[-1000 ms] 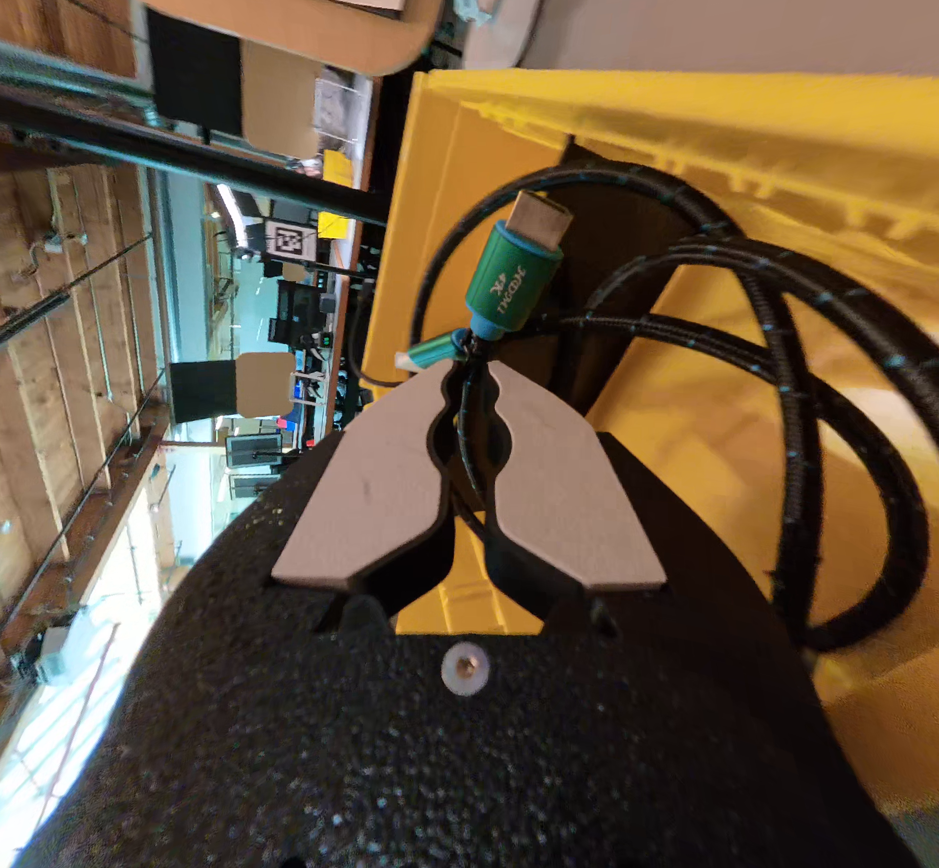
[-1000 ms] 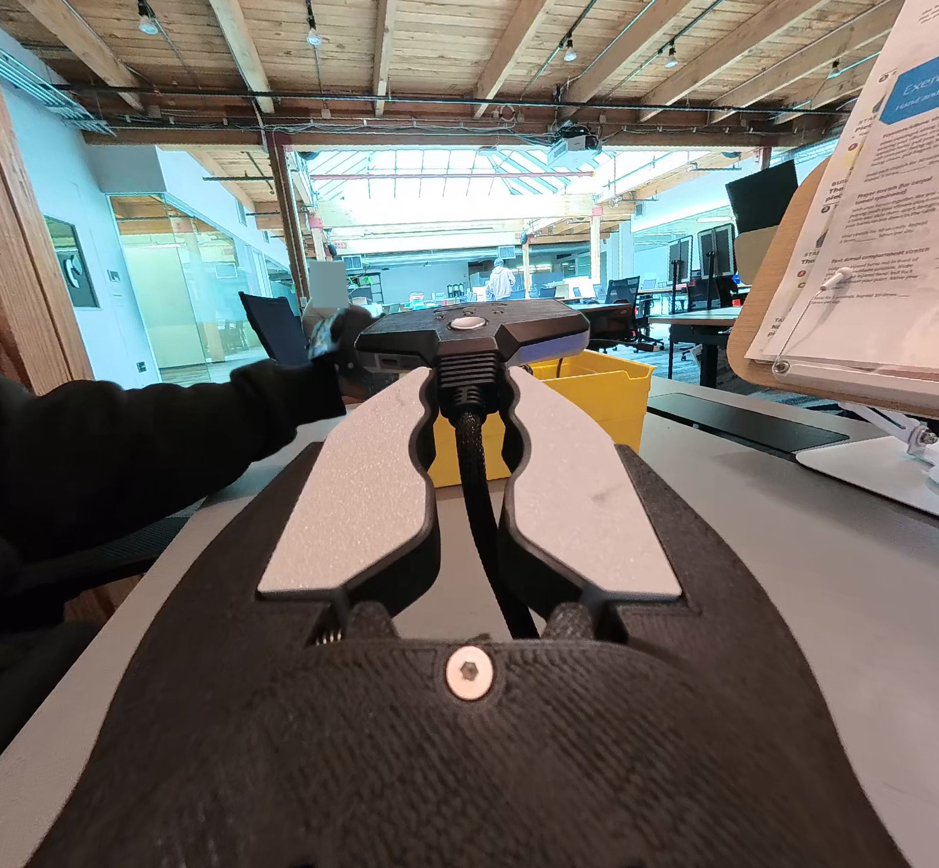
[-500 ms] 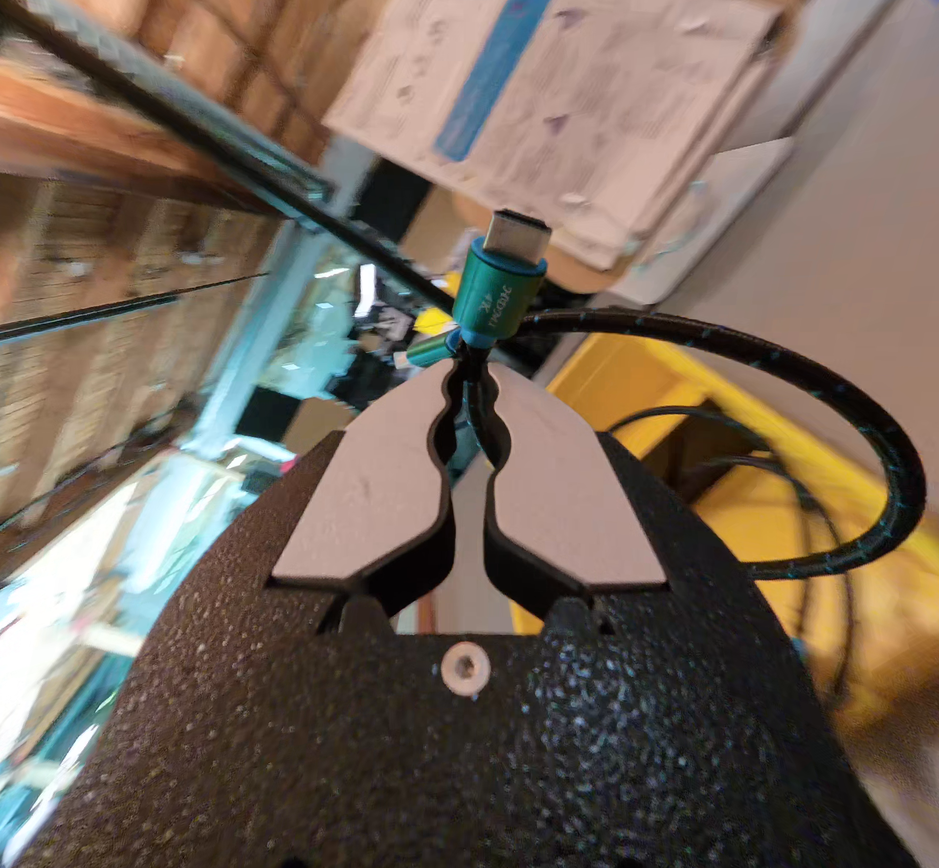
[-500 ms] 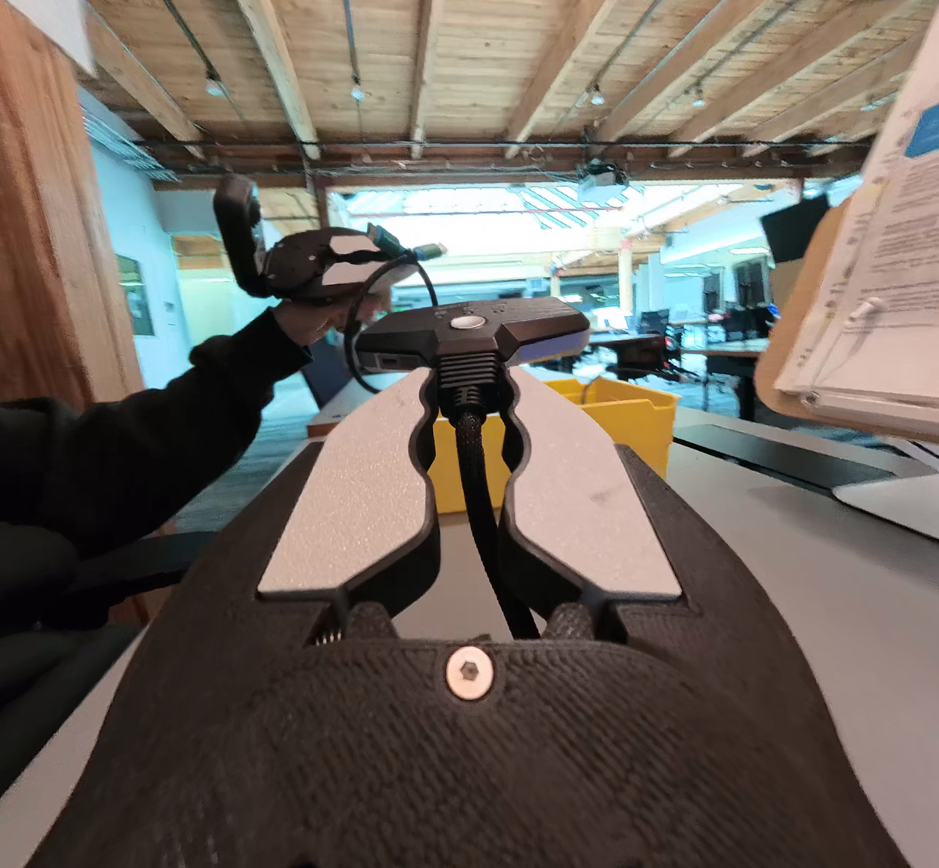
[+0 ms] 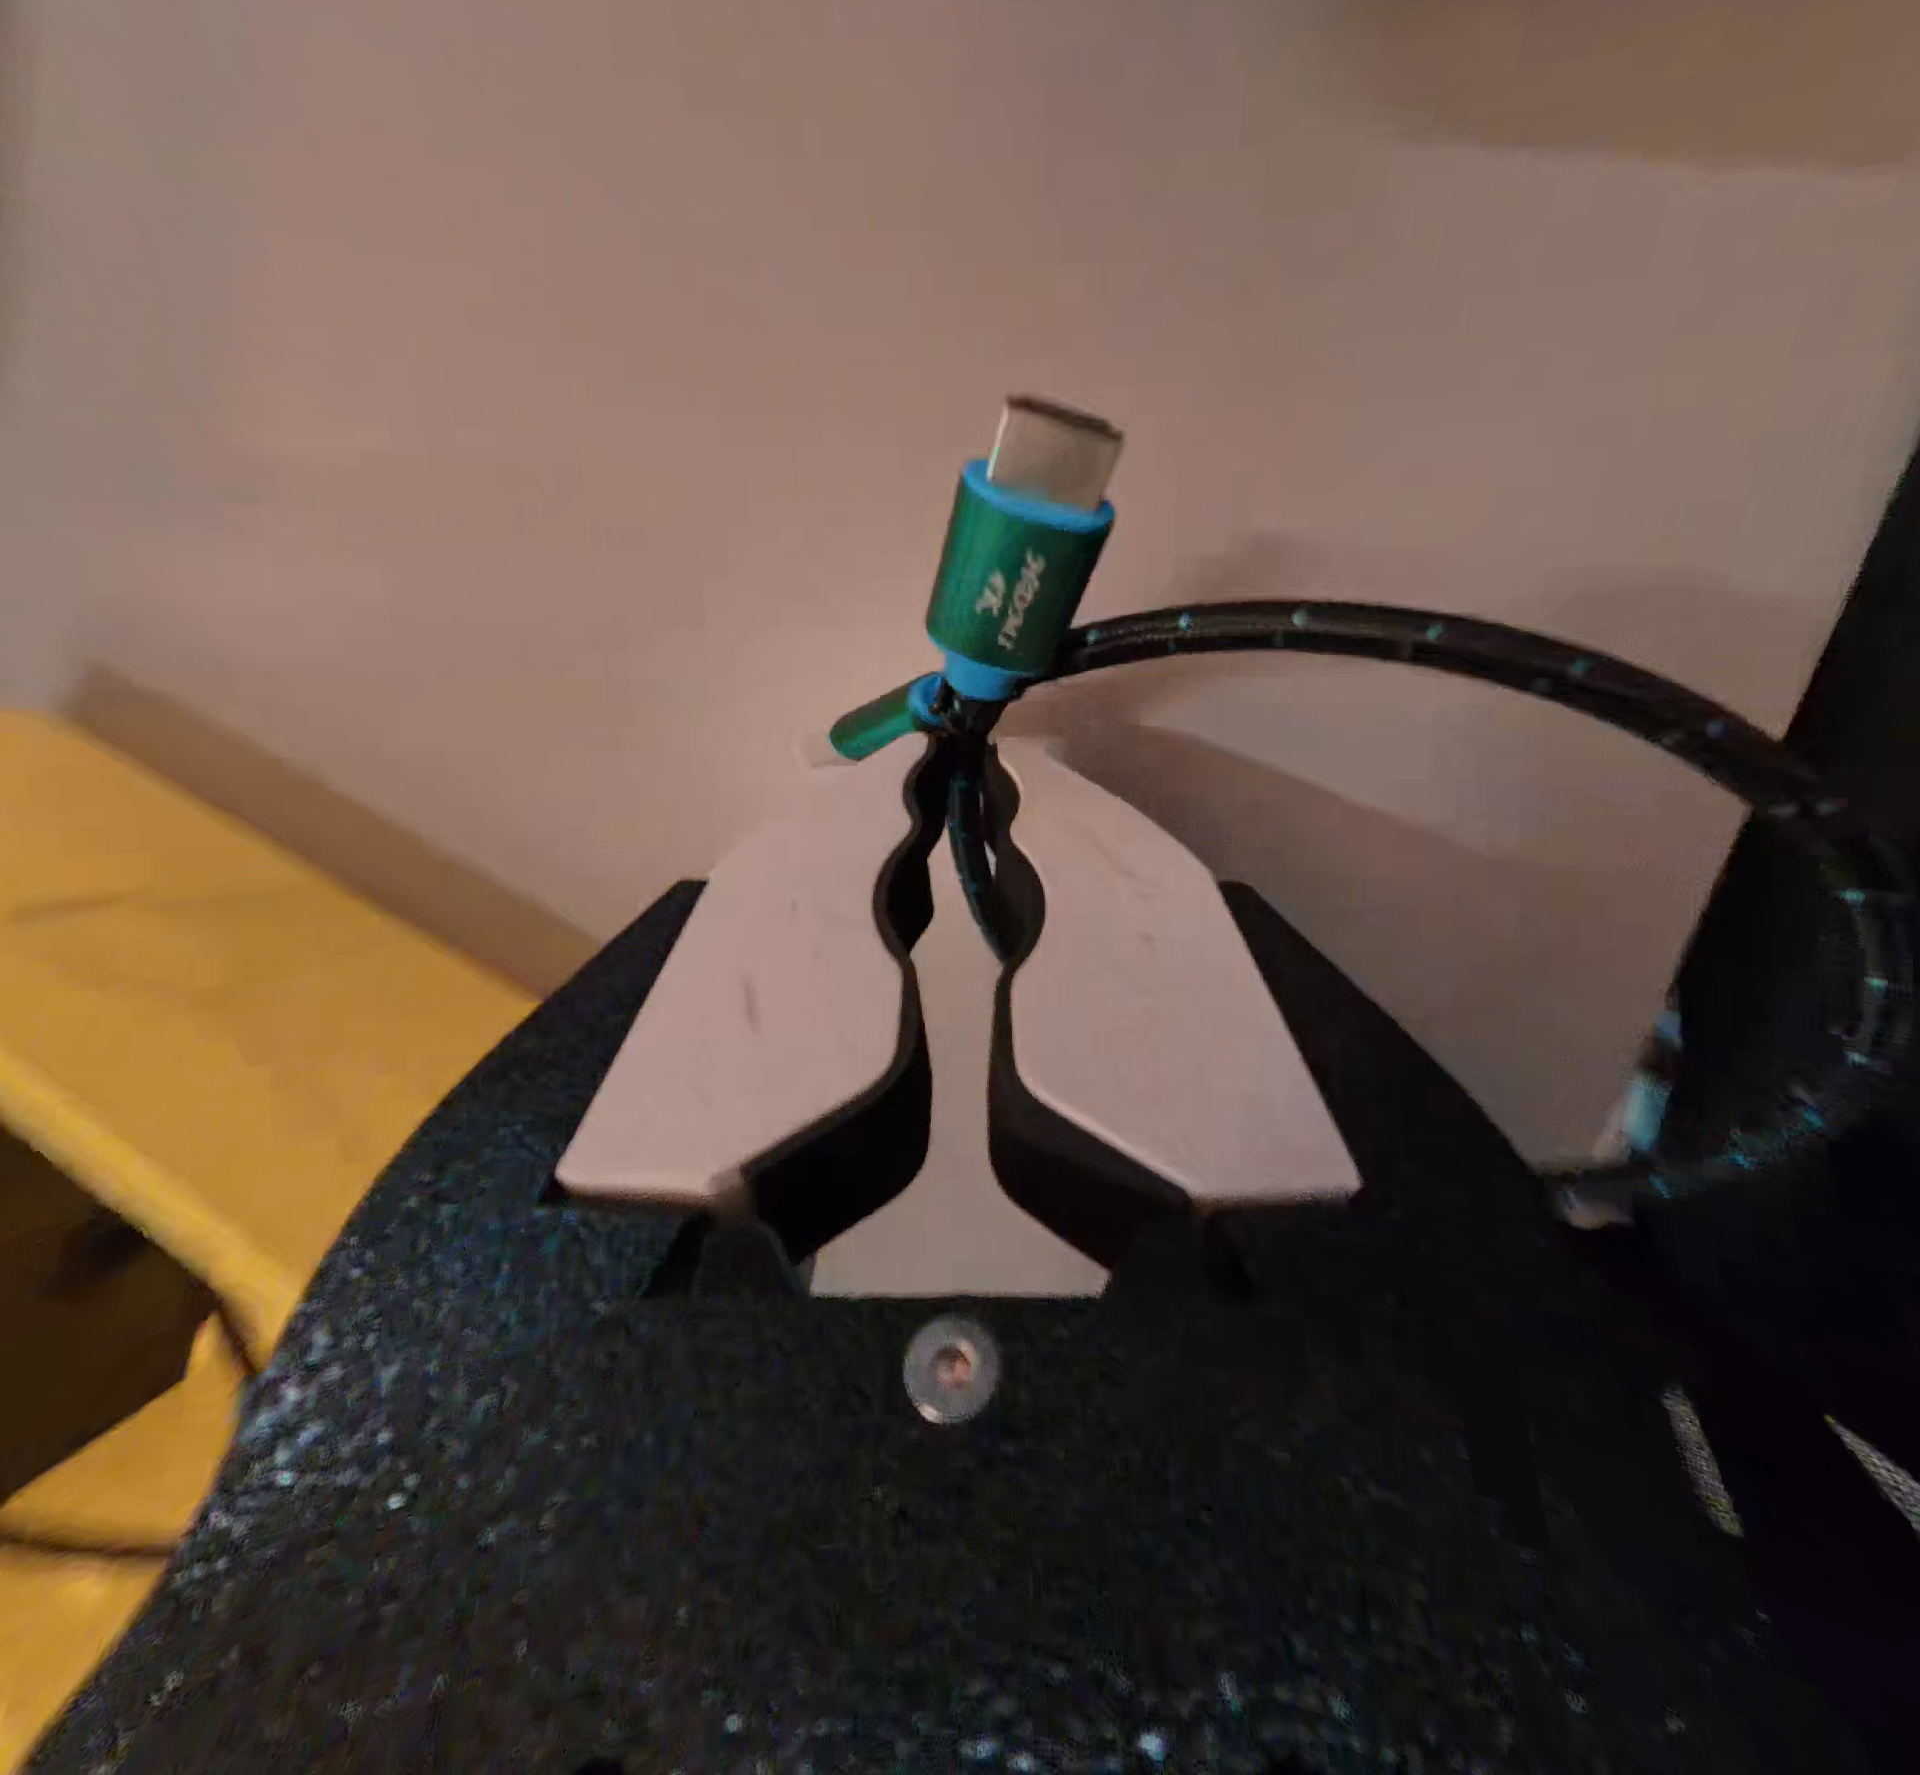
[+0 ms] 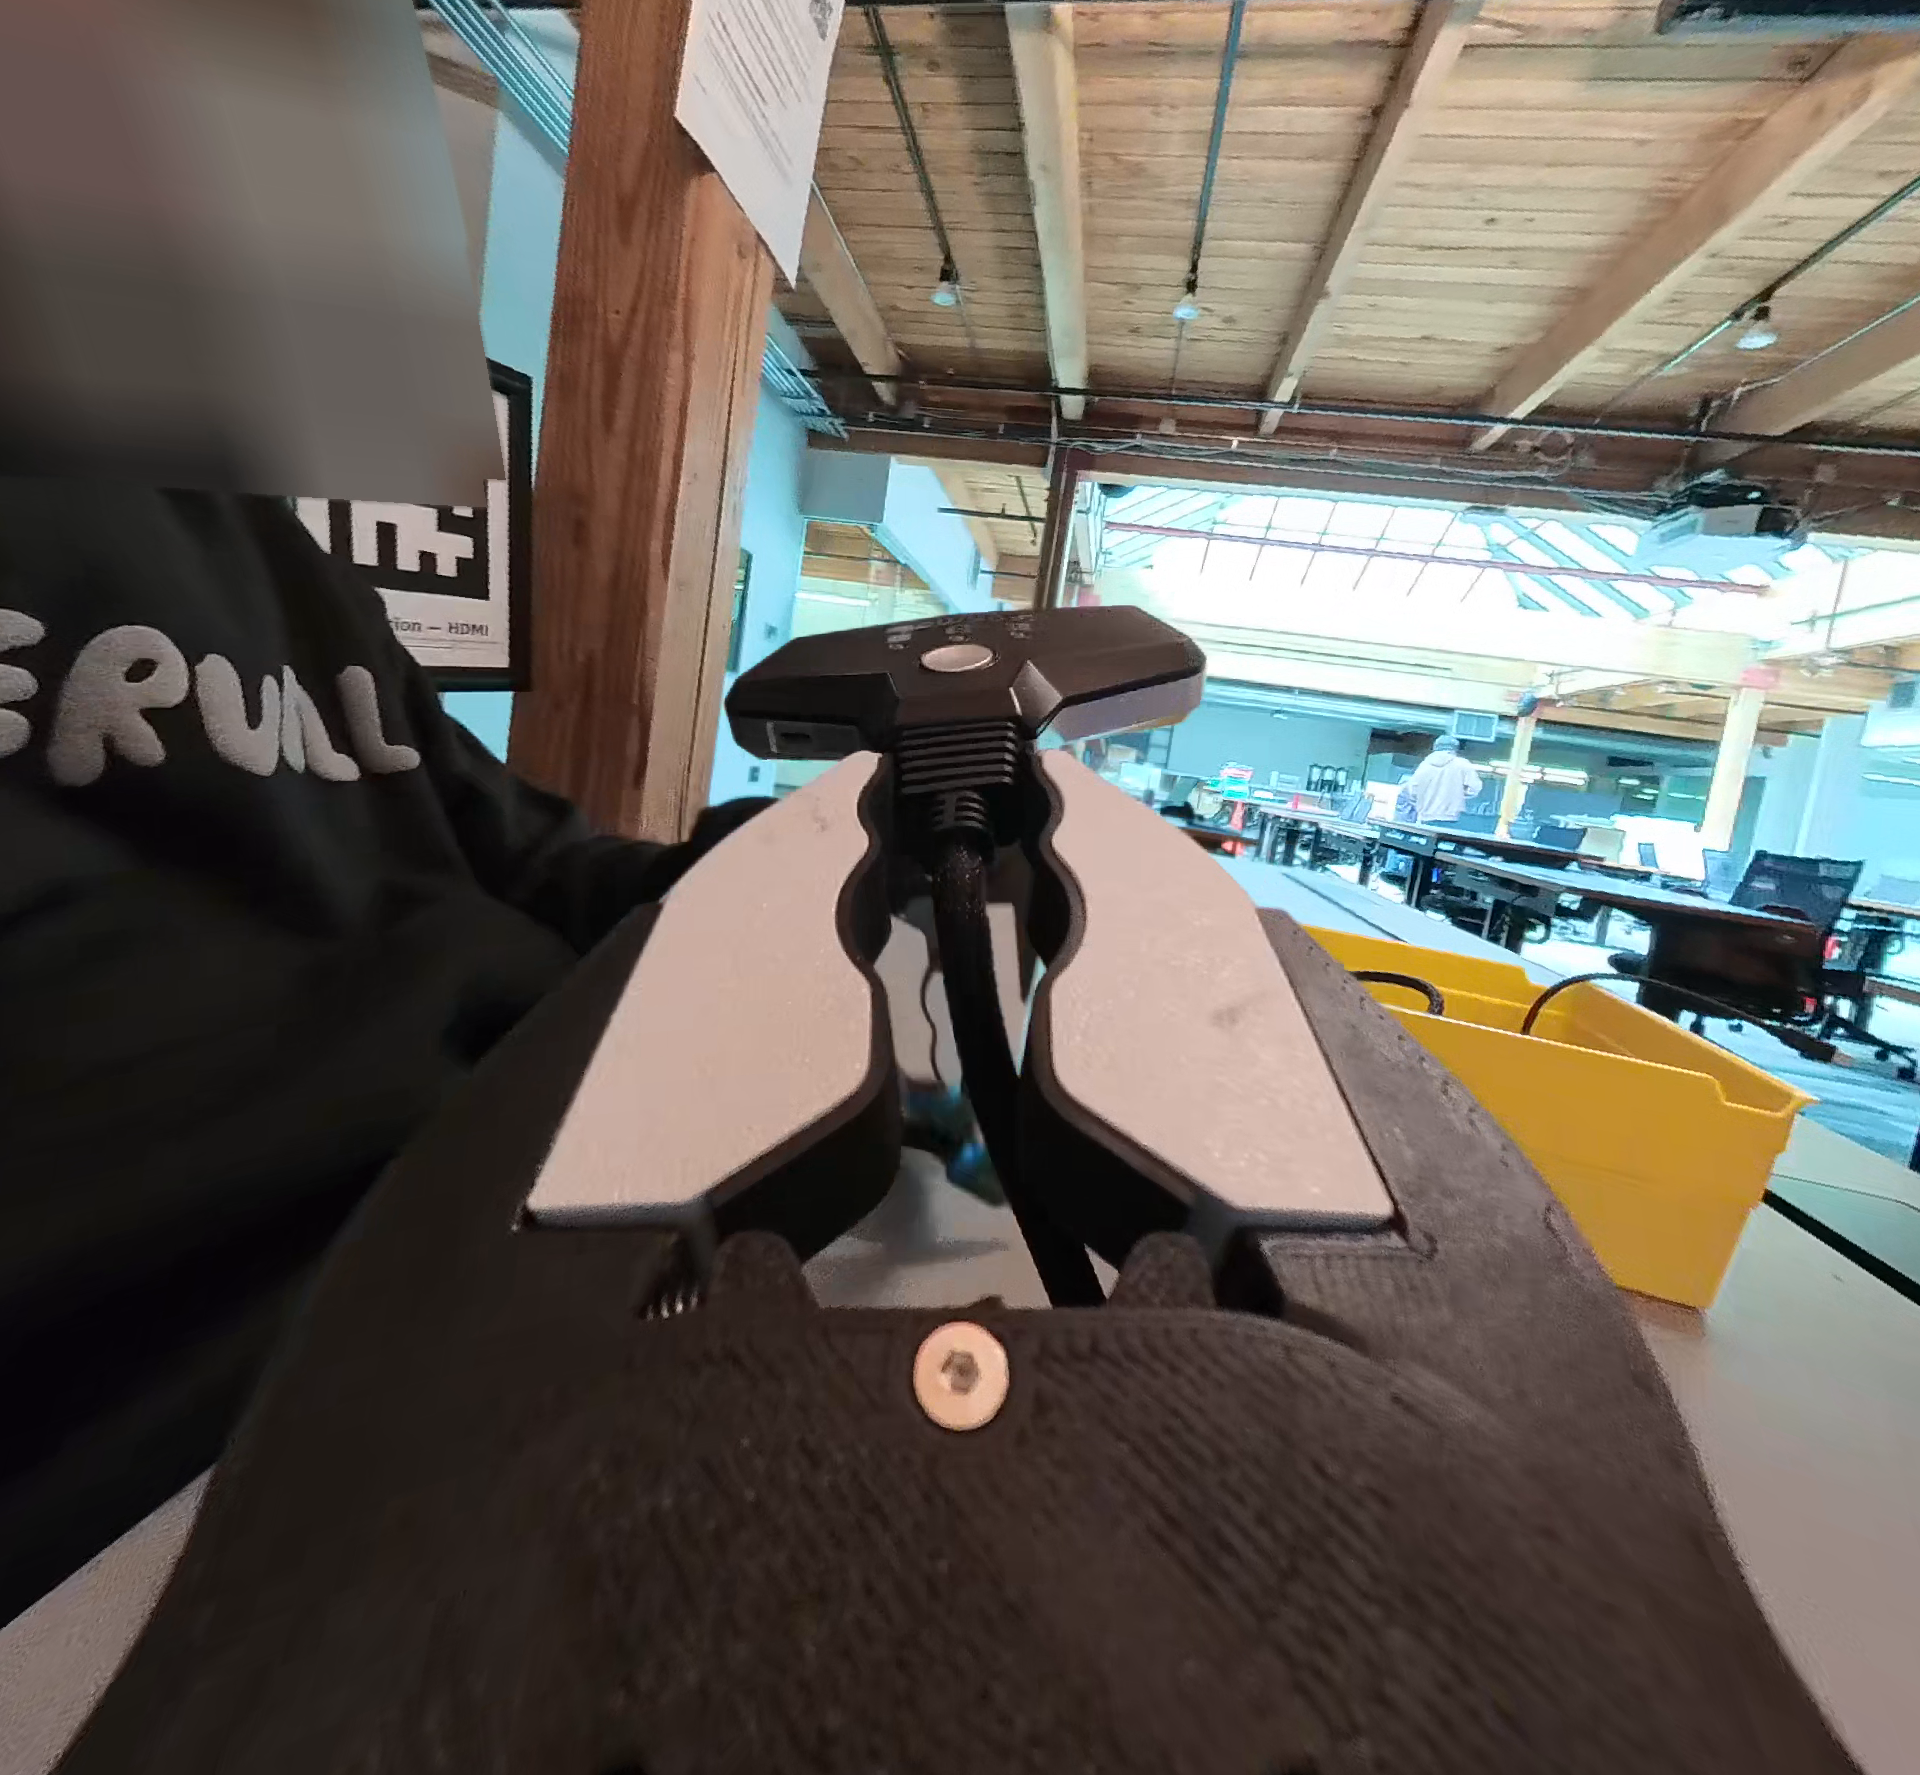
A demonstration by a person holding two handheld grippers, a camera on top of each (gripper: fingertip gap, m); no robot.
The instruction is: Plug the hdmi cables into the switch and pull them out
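The left gripper (image 5: 958, 769) is pinching the braided HDMI cable (image 5: 1455, 650), its green plug (image 5: 1013, 582) pointing toward twelve o'clock. The right gripper (image 6: 958, 769) is clamping the black switch (image 6: 961, 681) by its ribbed collar; a yellow bin (image 6: 1621, 1133) is sitting at three o'clock.

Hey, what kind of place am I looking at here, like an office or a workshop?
Probably an open-plan office in a converted loft or warehouse: exposed timber ceiling beams, rows of long desks with office chairs, and a skylight beyond.
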